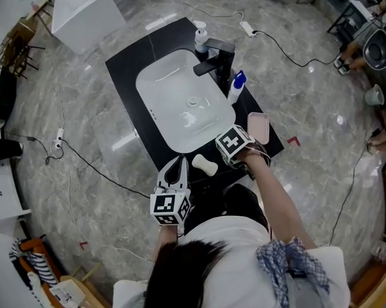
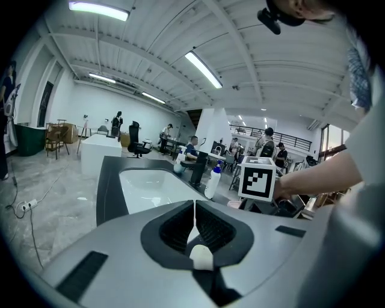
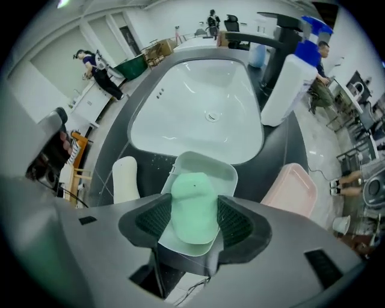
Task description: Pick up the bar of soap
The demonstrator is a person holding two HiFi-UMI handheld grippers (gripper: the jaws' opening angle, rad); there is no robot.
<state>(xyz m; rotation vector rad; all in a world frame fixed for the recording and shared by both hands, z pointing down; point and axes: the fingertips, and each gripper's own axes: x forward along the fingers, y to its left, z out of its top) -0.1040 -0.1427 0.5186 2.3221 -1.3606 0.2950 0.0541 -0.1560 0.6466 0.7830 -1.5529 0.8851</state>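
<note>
A pale green bar of soap [image 3: 194, 191] lies in a light green soap dish [image 3: 207, 163] on the black counter, just in front of the white basin [image 3: 198, 114]. My right gripper [image 3: 194, 206] points straight down over it, open, one pad on each side of the bar, which still rests in the dish. In the head view the marker cube [image 1: 235, 142] hides the dish. My left gripper [image 1: 174, 172] hovers at the counter's front edge, its pads [image 2: 194, 213] shut together with nothing in them.
A white bone-shaped piece [image 1: 204, 165] lies on the counter between the two grippers. A pink dish [image 1: 258, 127] sits to the right, a white bottle with a blue top [image 1: 236, 87] and a black faucet [image 1: 216, 57] behind the basin. Cables run over the marble floor.
</note>
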